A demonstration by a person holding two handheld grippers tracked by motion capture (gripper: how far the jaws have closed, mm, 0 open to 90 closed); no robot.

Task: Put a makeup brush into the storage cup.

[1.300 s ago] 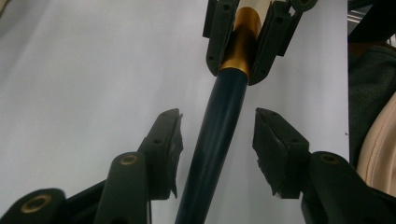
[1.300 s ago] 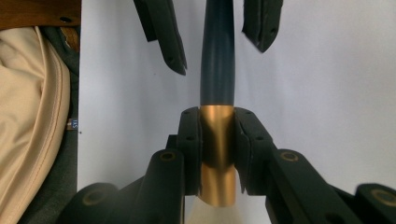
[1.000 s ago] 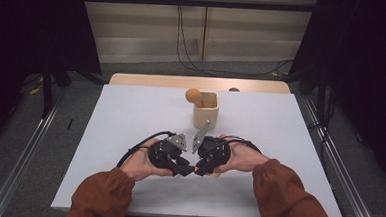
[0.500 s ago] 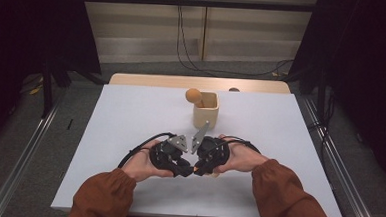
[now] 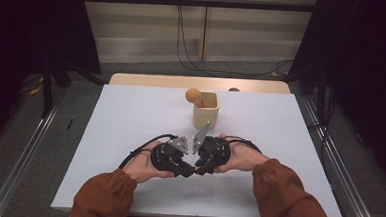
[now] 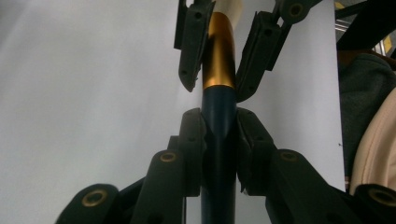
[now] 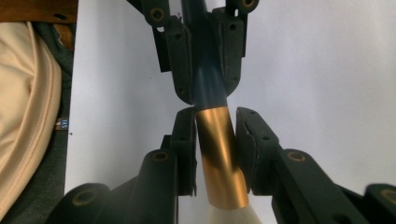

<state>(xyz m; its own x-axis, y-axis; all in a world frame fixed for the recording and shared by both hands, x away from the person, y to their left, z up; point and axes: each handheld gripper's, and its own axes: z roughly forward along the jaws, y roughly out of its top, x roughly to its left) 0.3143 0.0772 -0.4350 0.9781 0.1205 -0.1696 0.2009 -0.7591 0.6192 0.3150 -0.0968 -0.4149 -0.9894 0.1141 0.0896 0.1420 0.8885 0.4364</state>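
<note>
Over the white table (image 5: 130,115), the left claw (image 6: 219,126) clamps the brush's (image 6: 219,154) dark handle, the right claw (image 7: 217,135) flanking its gold ferrule (image 7: 219,154).

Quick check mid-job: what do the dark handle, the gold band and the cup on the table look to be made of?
Dark handle: smooth blue-black, faintly glossy, probably lacquered wood or plastic. Gold band: likely polished metal, with bright streaked reflections. Cup: looks like pale unfinished wood, matte and even-toned.

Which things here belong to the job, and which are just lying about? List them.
In the job:
- brush, blue handle, gold collar

Lying about:
- wooden cup farther back on the table
- round-headed stick standing in that cup
</note>
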